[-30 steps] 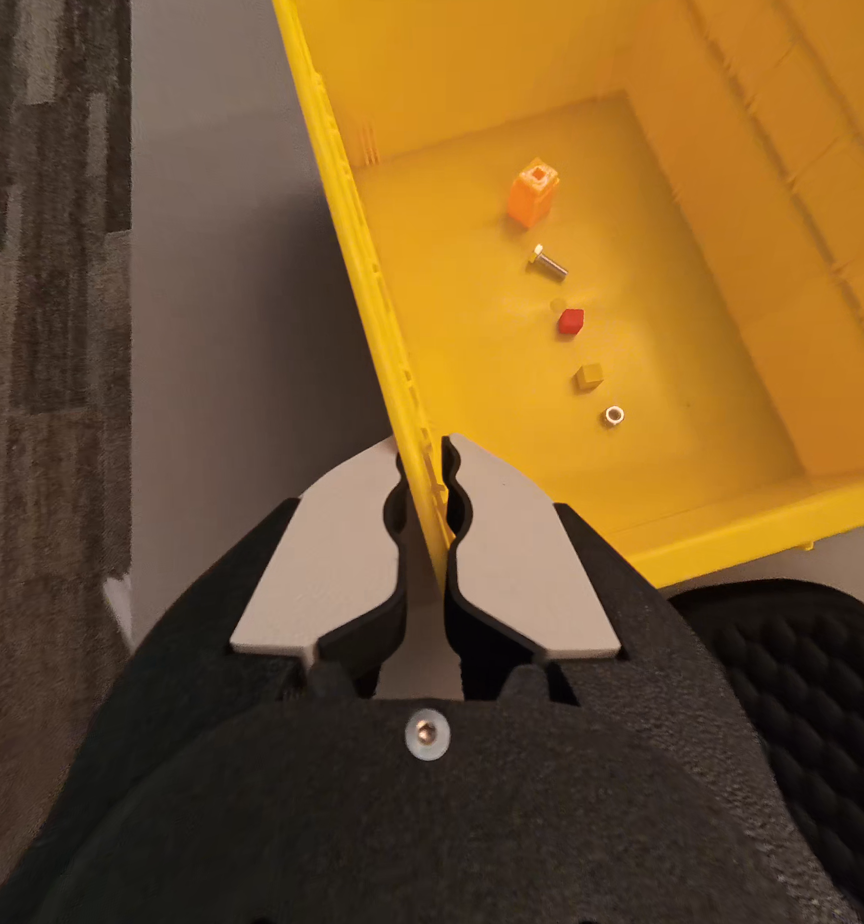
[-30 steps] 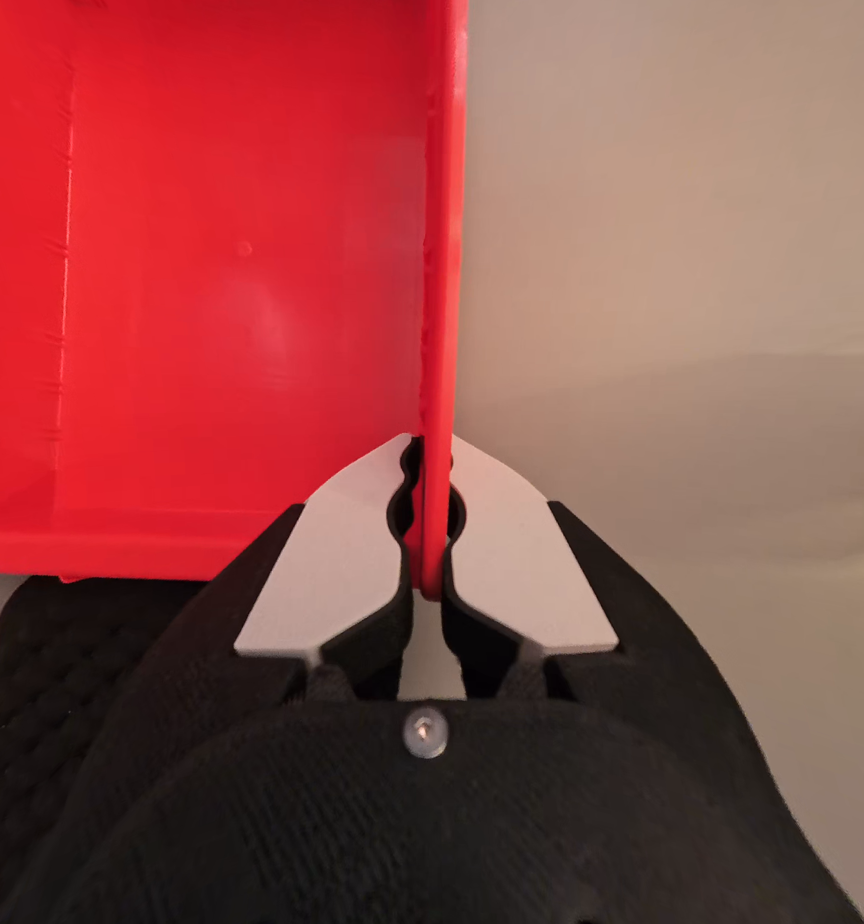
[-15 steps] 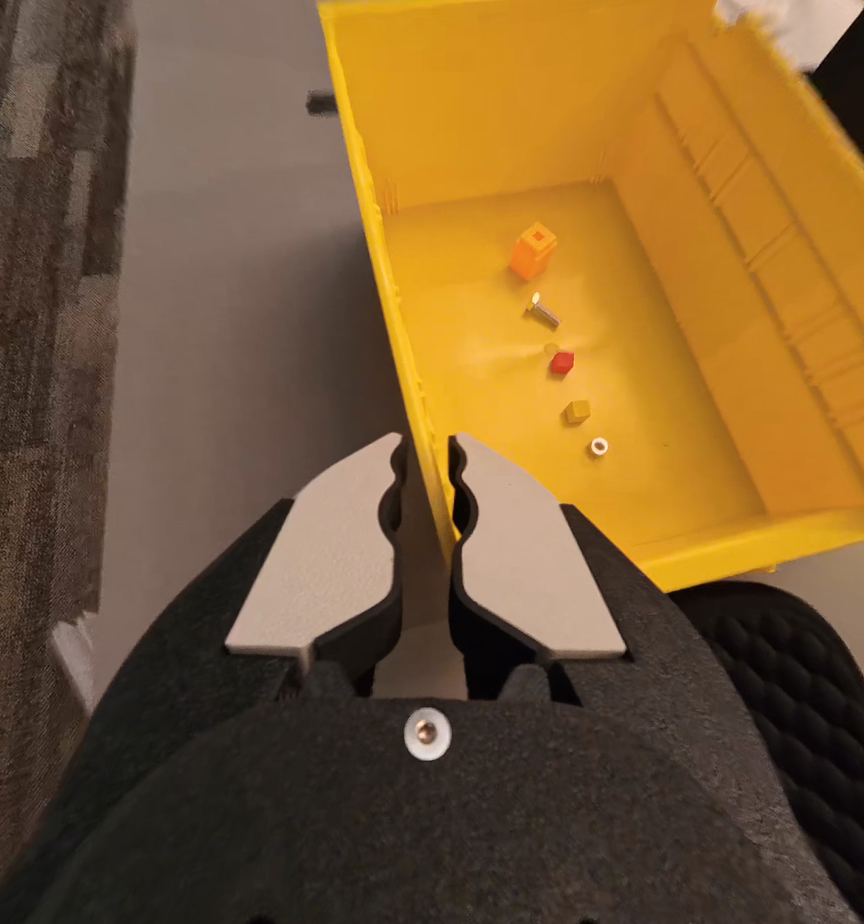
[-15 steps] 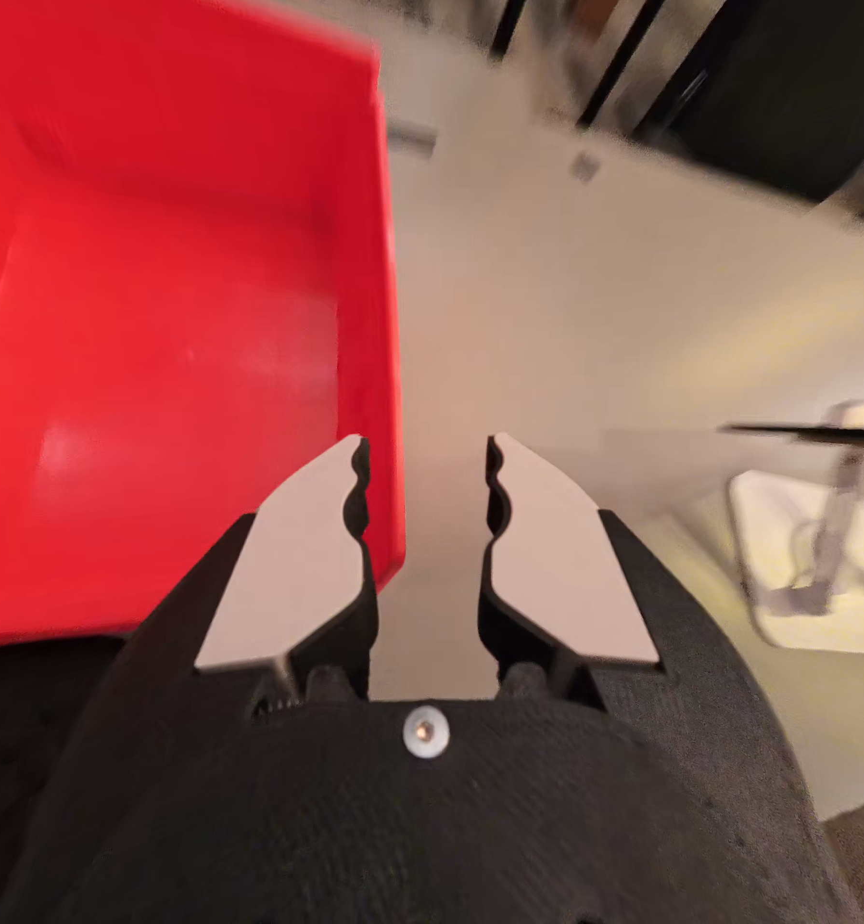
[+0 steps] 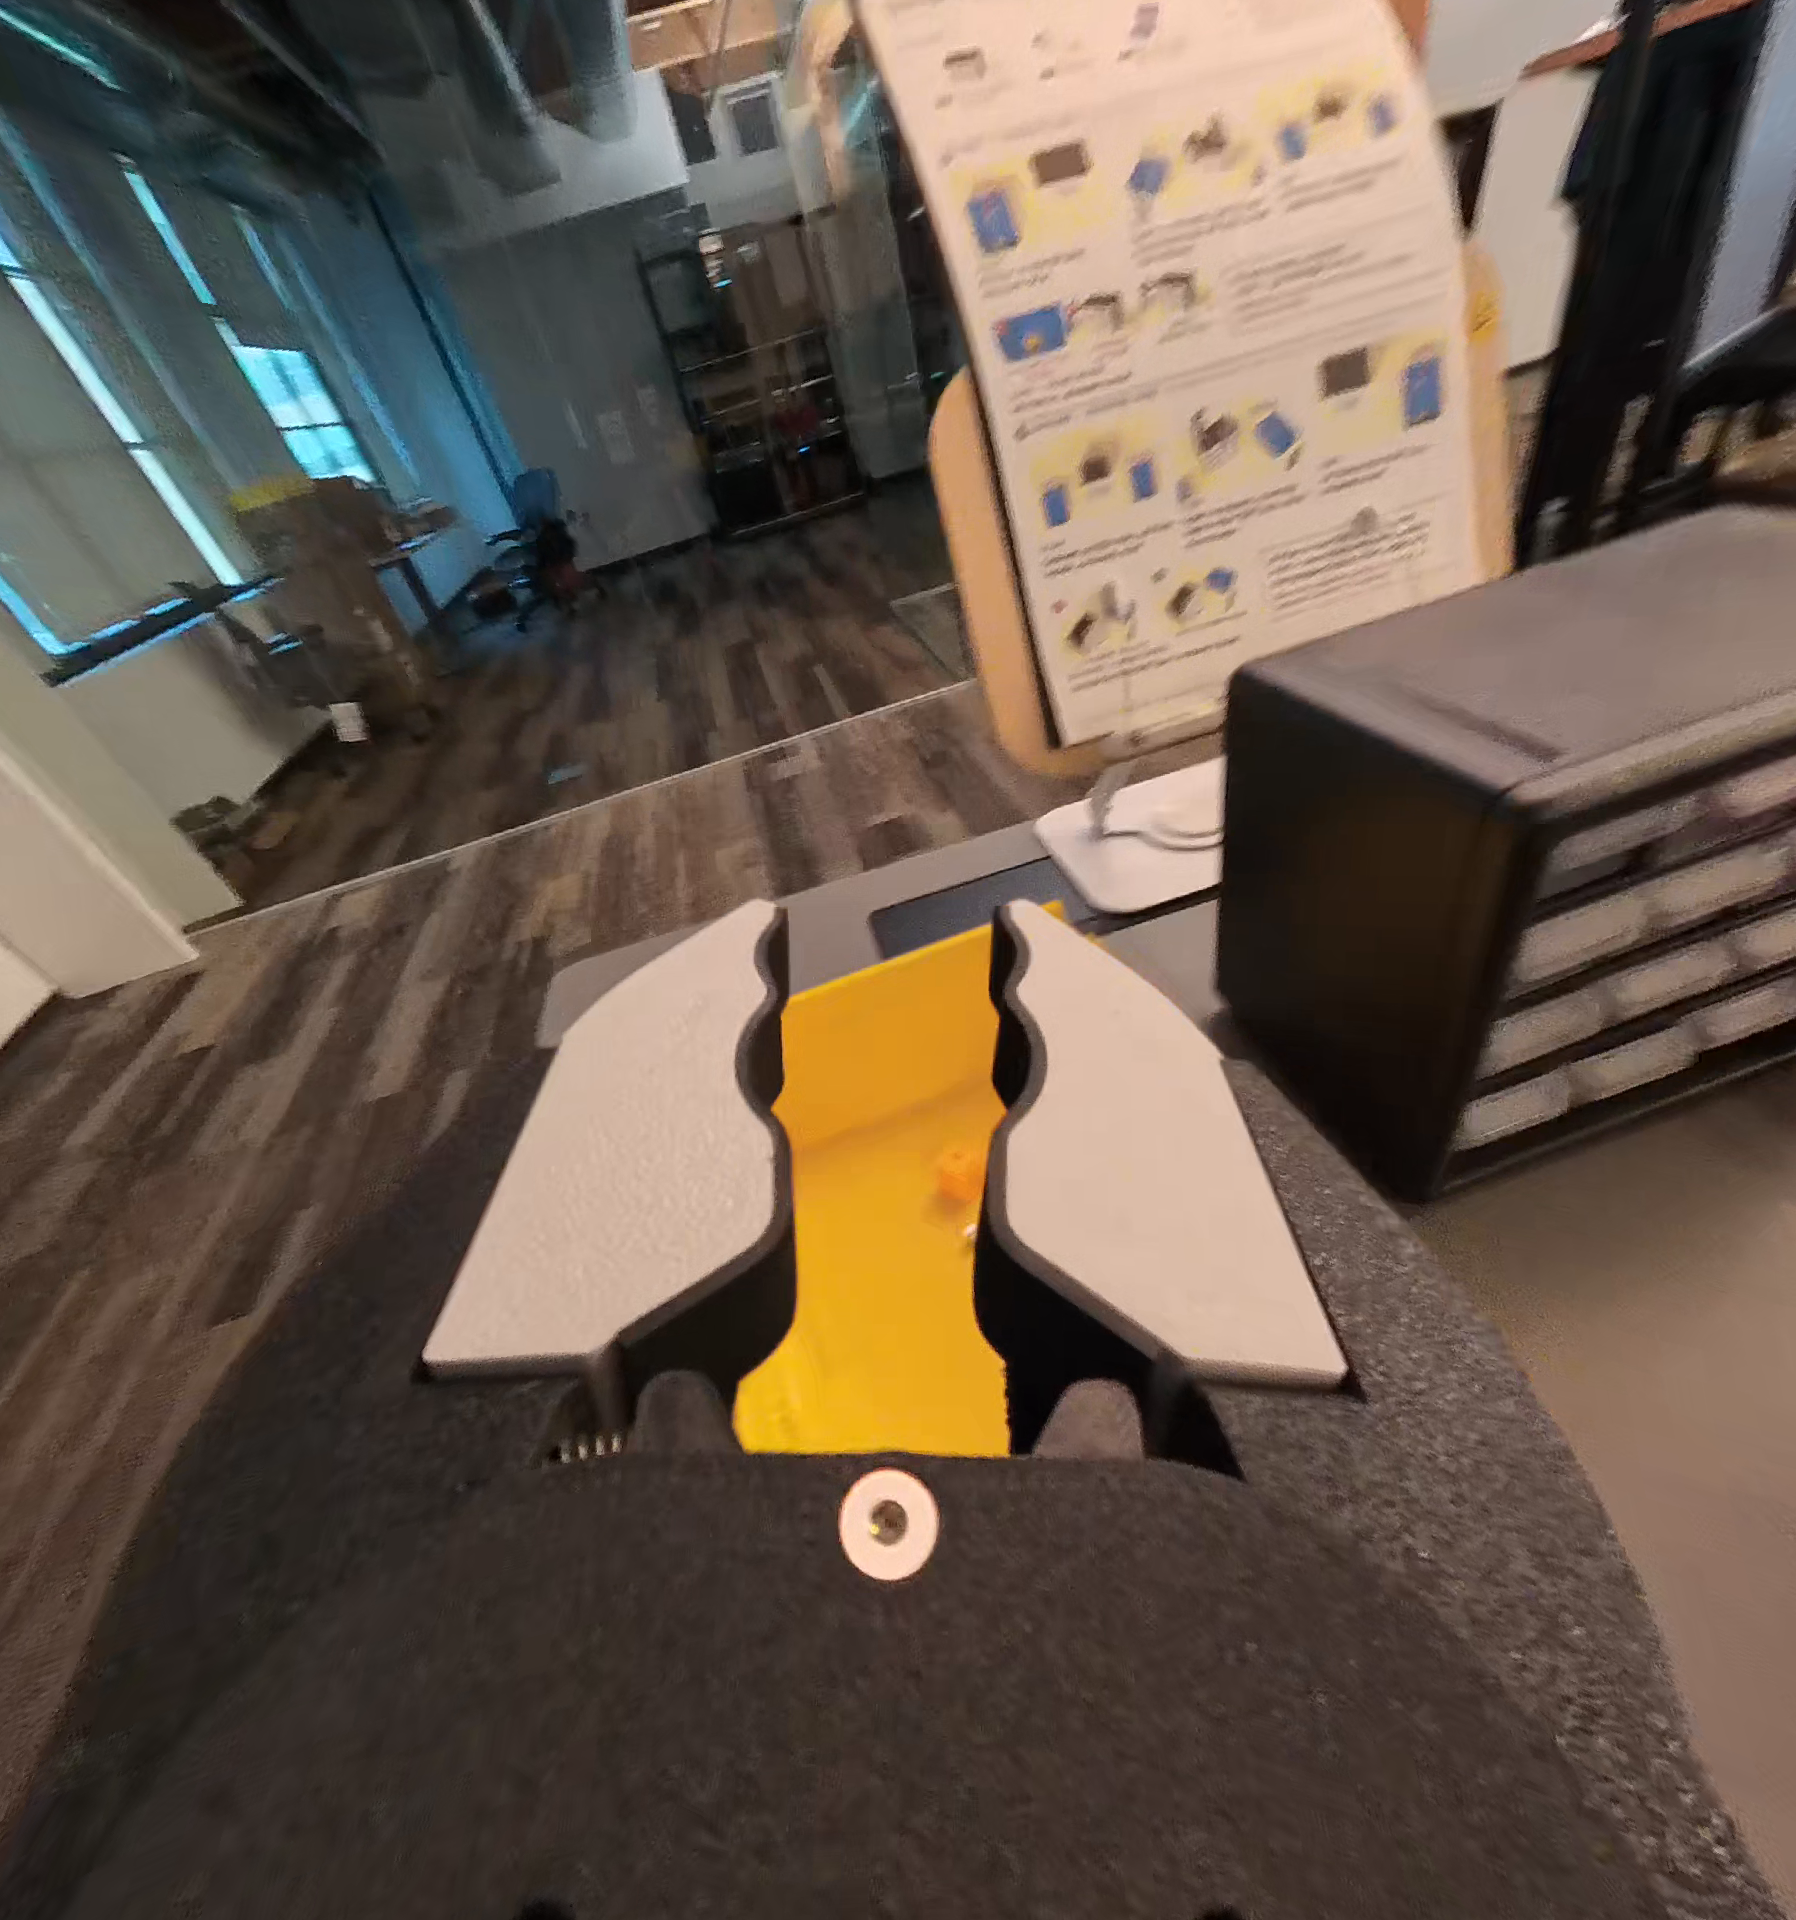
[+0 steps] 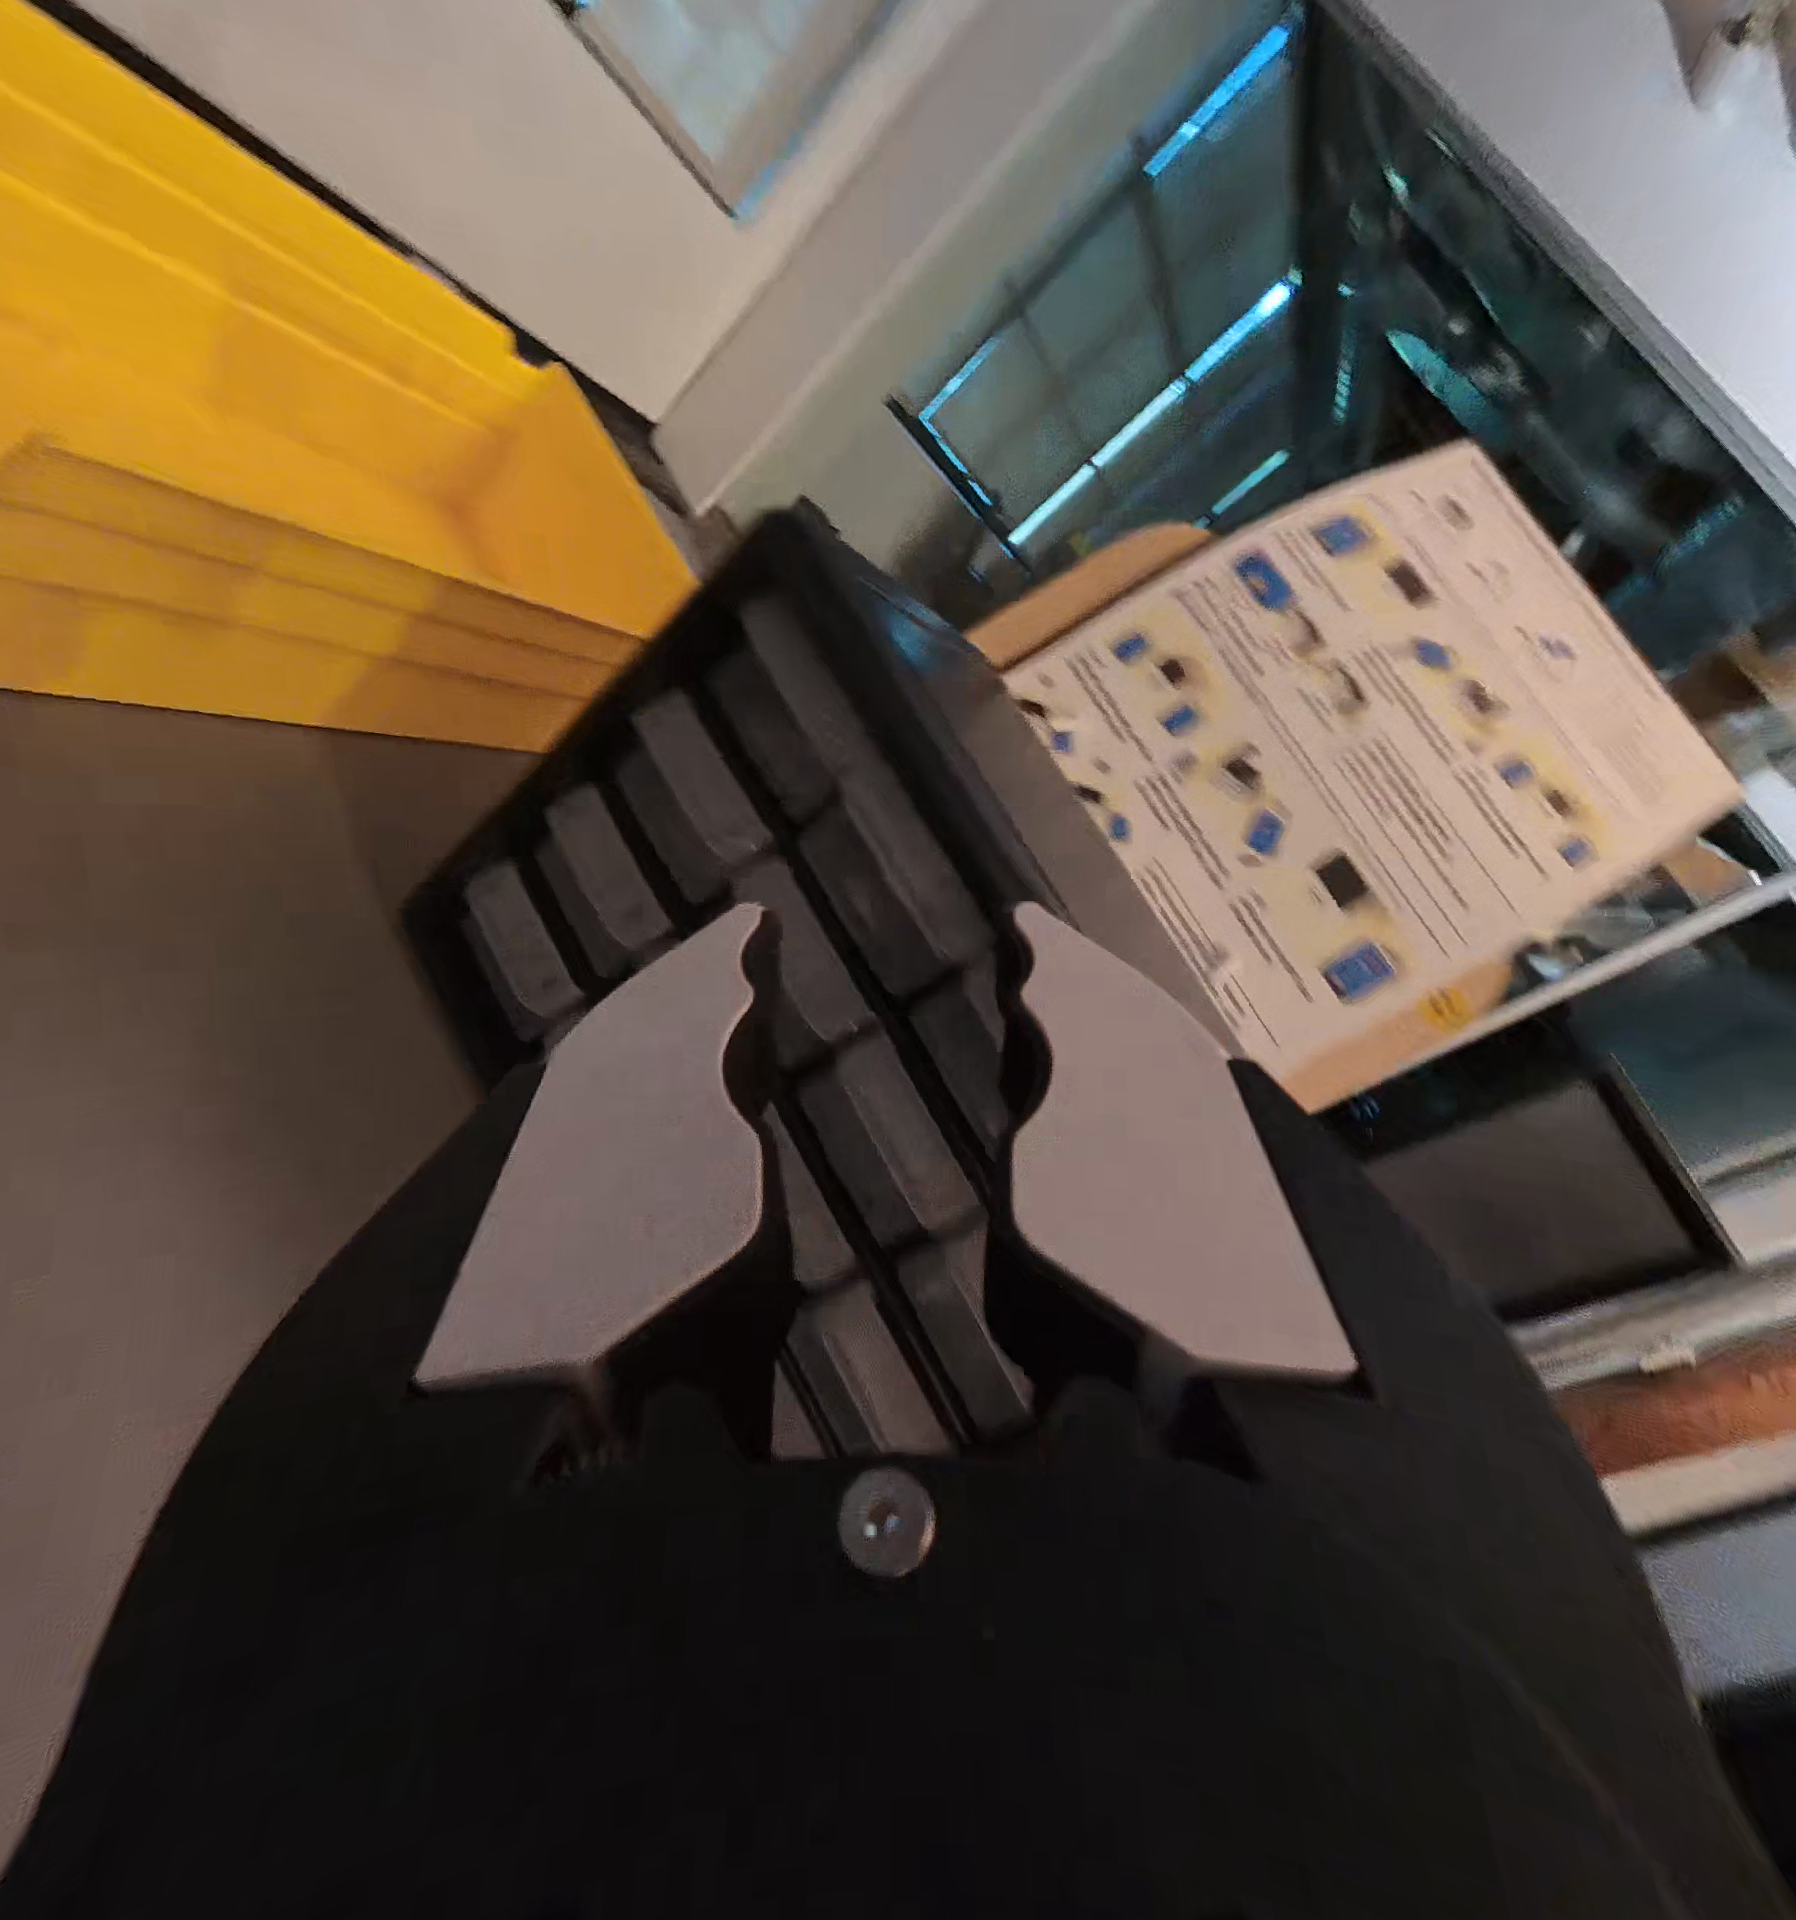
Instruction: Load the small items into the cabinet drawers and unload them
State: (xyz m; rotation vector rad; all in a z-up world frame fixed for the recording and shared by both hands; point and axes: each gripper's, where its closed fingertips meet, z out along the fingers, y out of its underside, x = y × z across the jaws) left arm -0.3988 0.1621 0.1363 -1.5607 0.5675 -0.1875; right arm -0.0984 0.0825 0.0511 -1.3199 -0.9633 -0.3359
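Drawer cabinet [image 5: 1559, 831] beside yellow bin [image 5: 873, 1122]

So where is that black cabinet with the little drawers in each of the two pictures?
Left wrist view: the black drawer cabinet stands at the right edge, right of the open left gripper.
Right wrist view: it fills the centre, tilted, partly behind the open right gripper.
Shared landmark: the yellow bin, beside the cabinet in both.
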